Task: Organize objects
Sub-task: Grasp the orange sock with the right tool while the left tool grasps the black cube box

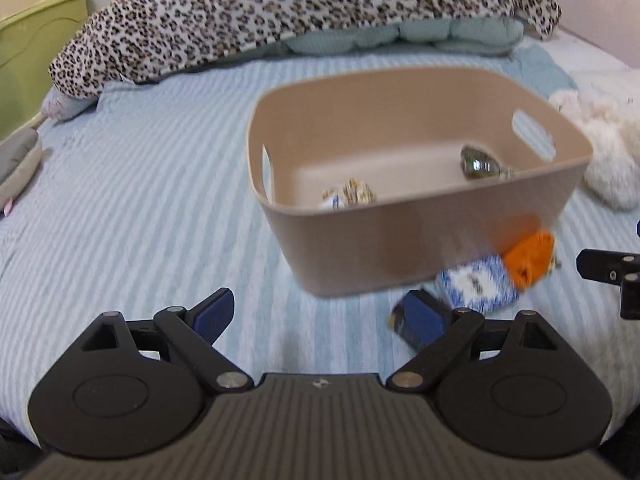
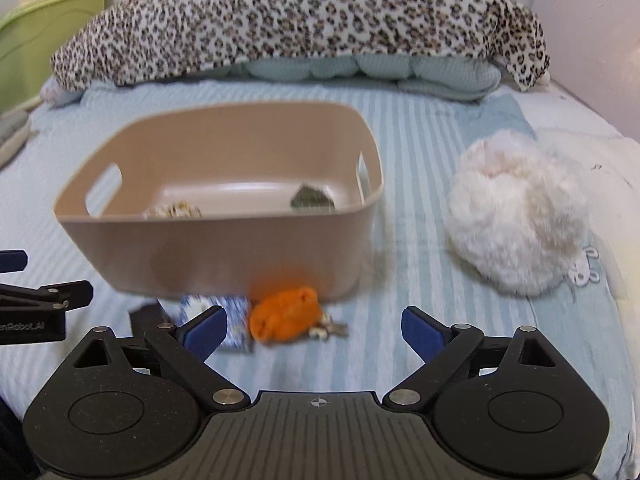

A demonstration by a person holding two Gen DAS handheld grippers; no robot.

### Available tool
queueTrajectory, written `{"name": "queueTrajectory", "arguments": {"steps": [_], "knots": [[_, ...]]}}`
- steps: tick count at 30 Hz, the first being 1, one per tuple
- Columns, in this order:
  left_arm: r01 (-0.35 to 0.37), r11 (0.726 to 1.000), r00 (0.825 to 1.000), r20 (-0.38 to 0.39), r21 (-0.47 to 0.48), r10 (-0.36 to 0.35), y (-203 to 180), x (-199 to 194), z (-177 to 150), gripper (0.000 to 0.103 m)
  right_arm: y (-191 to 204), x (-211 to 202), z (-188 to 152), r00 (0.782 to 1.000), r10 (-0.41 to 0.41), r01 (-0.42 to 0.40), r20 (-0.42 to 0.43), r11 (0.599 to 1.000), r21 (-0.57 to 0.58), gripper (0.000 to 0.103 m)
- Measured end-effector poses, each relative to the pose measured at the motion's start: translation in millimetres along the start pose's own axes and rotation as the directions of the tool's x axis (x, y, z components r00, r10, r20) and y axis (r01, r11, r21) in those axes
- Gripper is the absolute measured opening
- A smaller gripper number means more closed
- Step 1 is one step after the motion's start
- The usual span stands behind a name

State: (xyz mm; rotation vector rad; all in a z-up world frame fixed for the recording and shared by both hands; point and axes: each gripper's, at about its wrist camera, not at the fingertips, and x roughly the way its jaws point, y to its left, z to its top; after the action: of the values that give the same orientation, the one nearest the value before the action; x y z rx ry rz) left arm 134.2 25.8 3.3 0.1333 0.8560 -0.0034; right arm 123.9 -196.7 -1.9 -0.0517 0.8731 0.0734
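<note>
- On a bed [image 1: 140,200] with a blue-and-white striped cover, a tan bin [image 1: 400,248] stands near the middle, with a slot handle cut into each end wall.
- At the bed's far edge a leopard-print pillow [image 1: 260,12] lies across a pale blue cushion [image 1: 440,36].
- At the bed's left edge a grey thing [image 1: 18,160] shows only in part, and a green bin [image 1: 32,52] stands beyond it.
- Low in the left wrist view, the left gripper [image 1: 324,316] hangs over bare cover in front of the bin, its blue-padded jaws spread wide and holding nothing.
- Inside the bin, a small patterned bundle [image 1: 350,194] lies against the near wall; I cannot tell what it is.
- Also inside, toward the bin's right end, sits a dark greenish object [image 1: 478,162], too blurred to name.
- Just in front of the bin's near wall lie a blue-and-white bundle [image 2: 228,316] and an orange bundle [image 2: 286,318], touching each other, with small keys-like bits at the orange one's right side.
- Just before those bundles, the right gripper [image 2: 316,330] has its jaws wide apart and grips nothing; its left pad overlaps the blue-and-white bundle in view.
- Right of the bin, well apart from it, a white fluffy thing [image 2: 516,216] rests on the cover.
</note>
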Motion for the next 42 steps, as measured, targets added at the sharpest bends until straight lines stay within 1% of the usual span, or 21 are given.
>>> {"name": "queueTrajectory", "arguments": {"steps": [2, 6, 9, 13, 16, 21, 27, 31, 33, 35, 36, 38, 39, 40, 41, 42], "knots": [[0.001, 1.0, 1.0, -0.013, 0.001, -0.001, -0.6, 5.6, -7.7, 0.092, -0.2, 6.9, -5.3, 1.0, -0.002, 0.002, -0.026, 1.0, -0.012, 0.095], [0.029, 0.999, 0.998, -0.05, 0.017, -0.028, -3.5, 17.6, -19.2, 0.092, 1.7, 23.0, -14.7, 0.997, -0.031, 0.027, -0.068, 0.998, -0.054, 0.095], [0.037, 0.999, 0.997, -0.068, 0.016, -0.036, -6.6, 23.8, -23.7, 0.092, 1.3, 33.5, -18.0, 0.996, -0.037, 0.031, -0.086, 0.997, -0.072, 0.095], [0.075, 0.997, 0.992, -0.101, 0.022, -0.072, -12.4, 33.3, -28.8, 0.092, 1.3, 46.6, -19.1, 0.994, -0.038, 0.03, -0.103, 0.996, -0.082, 0.095], [0.088, 0.996, 0.99, -0.116, 0.033, -0.084, -18.1, 41.4, -30.6, 0.092, 2.9, 54.8, -18.7, 0.993, -0.03, 0.02, -0.114, 0.997, -0.081, 0.091], [0.117, 0.993, 0.987, -0.116, 0.024, -0.113, -23.4, 54.2, -26.7, 0.092, 4.6, 64.1, -19.9, 0.993, -0.01, 0.002, -0.119, 0.998, -0.069, 0.087], [0.162, 0.987, 0.98, -0.111, -0.021, -0.163, -21.5, 60.8, -19.9, 0.092, 4.5, 76.8, -16.8, 0.993, 0.01, -0.015, -0.116, 0.999, -0.044, 0.084], [0.168, 0.985, 0.98, -0.1, -0.028, -0.17, -22.7, 65.1, -15.1, 0.092, 9.4, 84.1, -13.1, 0.994, 0.015, -0.021, -0.11, 0.998, -0.053, 0.083], [0.172, 0.985, 0.981, -0.091, -0.033, -0.174, -23.5, 68.6, -13.8, 0.091, 13.5, 87.4, -11.6, 0.995, 0.0, -0.008, -0.1, 0.997, -0.073, 0.081], [0.189, 0.981, 0.977, -0.092, -0.035, -0.192, -23.9, 70.7, -13.3, 0.087, 16.1, 90.3, -10.7, 0.996, -0.007, -0.001, -0.09, 0.996, -0.087, 0.077], [0.205, 0.978, 0.974, -0.093, -0.033, -0.207, -24.1, 71.4, -13.5, 0.082, 16.5, 91.3, -10.4, 0.996, -0.003, -0.004, -0.088, 0.996, -0.088, 0.076], [0.216, 0.976, 0.973, -0.086, -0.018, -0.216, -25.8, 70.7, -13.6, 0.079, 16.9, 91.6, -9.9, 0.997, 0.007, -0.014, -0.082, 0.996, -0.083, 0.07], [0.22, 0.976, 0.973, -0.078, -0.006, -0.219, -26.8, 69.8, -13.8, 0.074, 16.7, 91.4, -9.2, 0.997, 0.011, -0.017, -0.078, 0.996, -0.084, 0.068], [0.227, 0.974, 0.971, -0.072, 0.005, -0.226, -27.9, 68.8, -14.1, 0.067, 16.7, 91.5, -8.5, 0.997, 0.013, -0.019, -0.075, 0.996, -0.085, 0.065], [0.237, 0.971, 0.969, -0.07, 0.012, -0.235, -28.8, 68.2, -14.2, 0.063, 17.2, 91.3, -8.2, 0.997, 0.016, -0.022, -0.071, 0.996, -0.088, 0.059], [0.248, 0.969, 0.967, -0.071, 0.017, -0.246, -29.5, 68.1, -14.6, 0.055, 18.0, 90.9, -8.1, 0.997, 0.021, -0.027, -0.069, 0.995, -0.092, 0.056]]}}
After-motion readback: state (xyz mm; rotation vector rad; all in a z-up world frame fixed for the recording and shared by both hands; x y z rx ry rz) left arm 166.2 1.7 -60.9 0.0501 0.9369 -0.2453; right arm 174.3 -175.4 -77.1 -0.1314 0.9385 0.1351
